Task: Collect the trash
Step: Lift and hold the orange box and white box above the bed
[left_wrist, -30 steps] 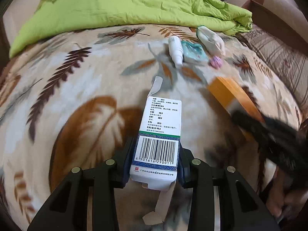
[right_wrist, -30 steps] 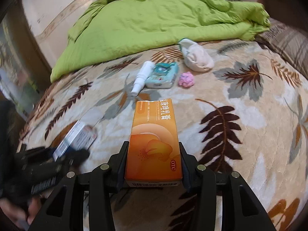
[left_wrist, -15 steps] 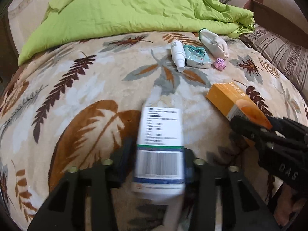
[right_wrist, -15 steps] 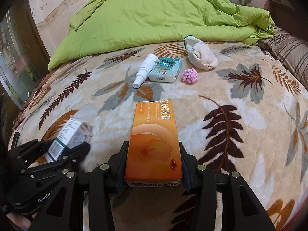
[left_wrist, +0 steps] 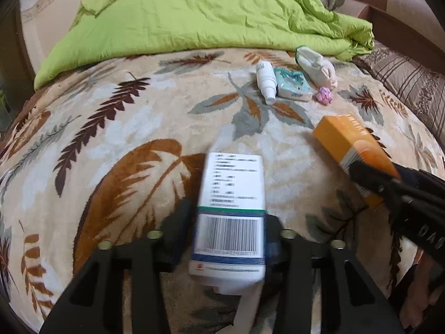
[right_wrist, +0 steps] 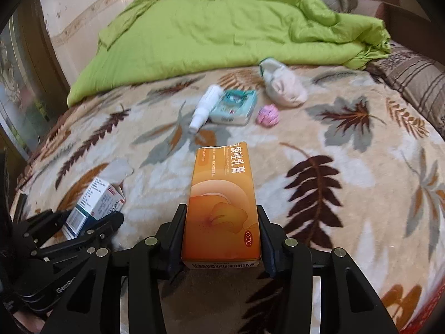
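Left wrist view: left claw (left_wrist: 229,239) clamped on a white medicine box (left_wrist: 232,211), barcode face up, torn end flap hanging toward the camera, blurred by motion. Held above a leaf-patterned blanket (left_wrist: 111,144) covering the bed.

Right wrist view: right claw (right_wrist: 221,233) closed around an orange ointment box (right_wrist: 222,203), long axis pointing away from the camera, "OTC" mark near the gripped end, far flap torn open. Same orange box also seen at right in the left wrist view, with black fingers around its near end.

Places relative to the orange ointment box, right wrist view:
- Beyond its far end, well apart: white spray bottle (right_wrist: 204,108) lying on the blanket, touching or just beside a teal tissue pack (right_wrist: 233,107).
- Beyond and slightly right: pink crumpled wad (right_wrist: 268,114), just beside the tissue pack.
- Farther beyond that: white bundled cloth or bag with a greenish edge (right_wrist: 282,86), near the edge of a lime-green quilt (right_wrist: 222,22) heaped across the back of the bed.
- Left and nearer the camera: white medicine box in the other claw, lifted clear of the blanket or barely above it; cannot tell which.
- Far right: striped brown pillow (right_wrist: 417,83).
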